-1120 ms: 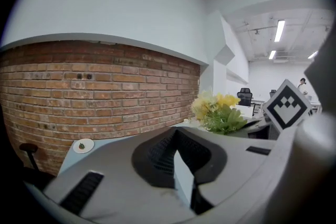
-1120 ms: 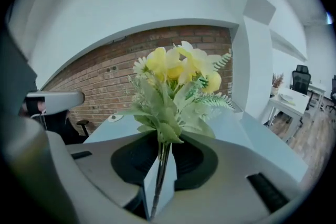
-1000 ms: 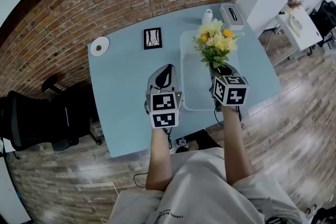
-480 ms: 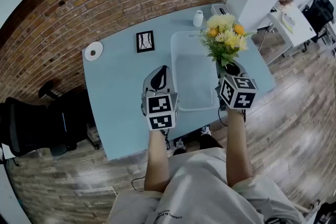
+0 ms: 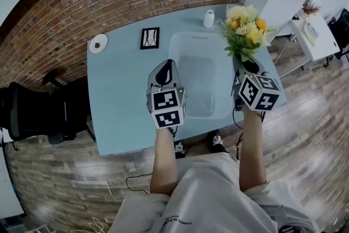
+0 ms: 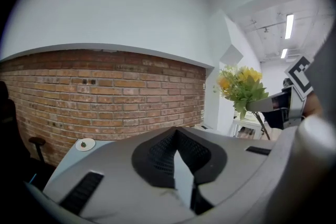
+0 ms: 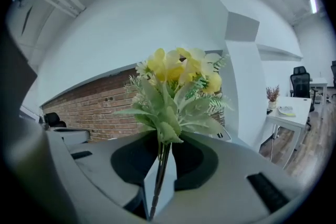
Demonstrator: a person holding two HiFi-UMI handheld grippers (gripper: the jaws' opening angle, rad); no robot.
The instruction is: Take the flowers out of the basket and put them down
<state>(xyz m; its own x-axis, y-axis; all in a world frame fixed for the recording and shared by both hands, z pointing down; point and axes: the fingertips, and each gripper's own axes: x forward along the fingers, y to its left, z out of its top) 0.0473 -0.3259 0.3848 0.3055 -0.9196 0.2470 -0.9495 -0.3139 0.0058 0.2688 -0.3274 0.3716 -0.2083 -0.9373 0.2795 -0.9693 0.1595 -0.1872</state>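
Since the earlier frames, the flowers [image 5: 245, 27] have been carried off to the right, clear of the basket [image 5: 191, 36]. In the head view they are held upright past the basket's right rim, above the right end of the blue table [image 5: 120, 95]. The right gripper [image 5: 248, 66] is seen just below them, and the left gripper [image 5: 166, 67] is held over the table beside the basket's left edge.

In the left gripper view, the left gripper [image 6: 181, 168] is seen with its jaws brought together and nothing between them; the flowers [image 6: 241, 86] are visible to the right, against a brick wall [image 6: 105, 97].

In the right gripper view, the right gripper [image 7: 157, 181] is clamped on the green stems, and the yellow blooms of the flowers [image 7: 176, 92] are raised above its jaws.
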